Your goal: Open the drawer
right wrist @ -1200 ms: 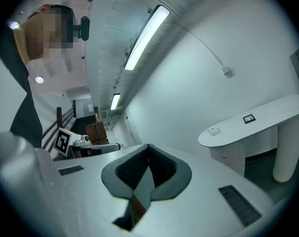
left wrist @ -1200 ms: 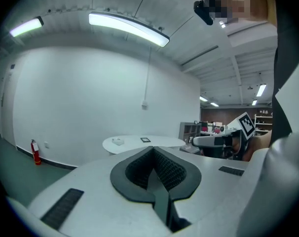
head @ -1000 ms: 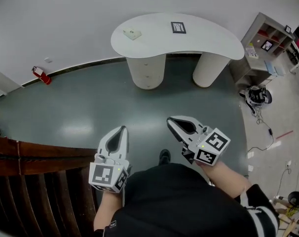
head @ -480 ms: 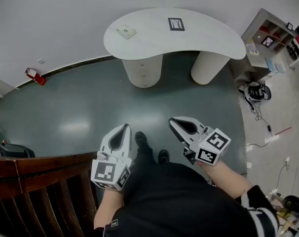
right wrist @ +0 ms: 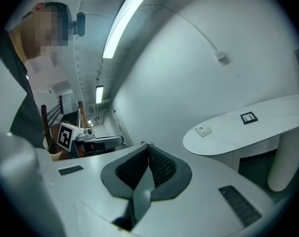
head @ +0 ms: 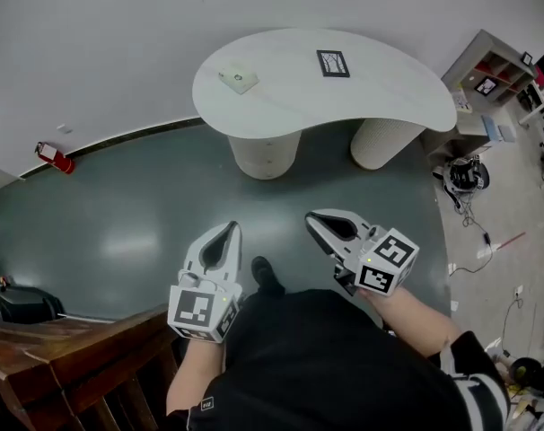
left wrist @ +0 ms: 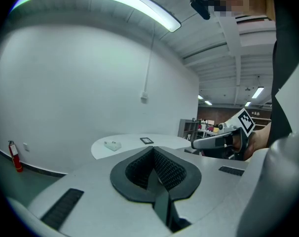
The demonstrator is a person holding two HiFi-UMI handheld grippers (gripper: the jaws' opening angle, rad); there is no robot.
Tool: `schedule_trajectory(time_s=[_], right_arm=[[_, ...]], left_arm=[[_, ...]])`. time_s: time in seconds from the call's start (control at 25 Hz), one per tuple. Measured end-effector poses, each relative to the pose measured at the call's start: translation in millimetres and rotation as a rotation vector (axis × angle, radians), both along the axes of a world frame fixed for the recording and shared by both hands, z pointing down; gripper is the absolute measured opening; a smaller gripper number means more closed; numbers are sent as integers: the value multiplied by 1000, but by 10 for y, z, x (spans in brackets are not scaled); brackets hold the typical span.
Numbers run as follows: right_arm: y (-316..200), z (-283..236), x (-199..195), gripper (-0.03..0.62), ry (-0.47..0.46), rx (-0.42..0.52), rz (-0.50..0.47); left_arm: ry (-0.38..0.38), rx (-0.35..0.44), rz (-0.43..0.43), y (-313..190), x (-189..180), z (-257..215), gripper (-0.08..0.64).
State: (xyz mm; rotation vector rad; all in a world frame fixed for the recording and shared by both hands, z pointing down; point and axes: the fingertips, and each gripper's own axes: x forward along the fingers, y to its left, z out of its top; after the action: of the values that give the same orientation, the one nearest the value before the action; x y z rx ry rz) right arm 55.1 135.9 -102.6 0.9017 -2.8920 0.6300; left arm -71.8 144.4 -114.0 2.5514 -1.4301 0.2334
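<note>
No drawer front can be made out in any view. A white curved table [head: 389, 92] on two round pedestals [head: 265, 155] stands ahead by the wall; it also shows in the left gripper view as the table [left wrist: 132, 144] and in the right gripper view as the table [right wrist: 258, 125]. My left gripper [head: 229, 228] and right gripper [head: 313, 218] are held side by side over the dark floor, well short of the table. Both point toward it. The left gripper [left wrist: 152, 150] has its pads together with nothing between them. The right gripper [right wrist: 148, 145] is likewise shut and empty.
A small pale box [head: 239, 80] and a black-framed marker [head: 333, 63] lie on the table. A red fire extinguisher [head: 49, 157] stands at the left wall, a wooden railing [head: 74, 353] at lower left, a shelf unit [head: 492, 65] and cables [head: 467, 176] at right.
The person has walked toward the table: the railing has slid down and left in the head view. Both grippers kept their shut pose in front of the body.
</note>
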Motion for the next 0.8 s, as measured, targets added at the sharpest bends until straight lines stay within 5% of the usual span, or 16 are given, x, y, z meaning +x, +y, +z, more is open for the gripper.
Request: schedule_trajectory(time_s=[0.44, 0.8], right_arm=[[-728, 376, -544, 15, 44, -48, -55], [-1039, 1038, -391, 15, 90, -90, -109]], left_arm=[[-12, -94, -15, -646, -435, 463, 9], [-21, -149, -50, -989, -90, 1031, 9]])
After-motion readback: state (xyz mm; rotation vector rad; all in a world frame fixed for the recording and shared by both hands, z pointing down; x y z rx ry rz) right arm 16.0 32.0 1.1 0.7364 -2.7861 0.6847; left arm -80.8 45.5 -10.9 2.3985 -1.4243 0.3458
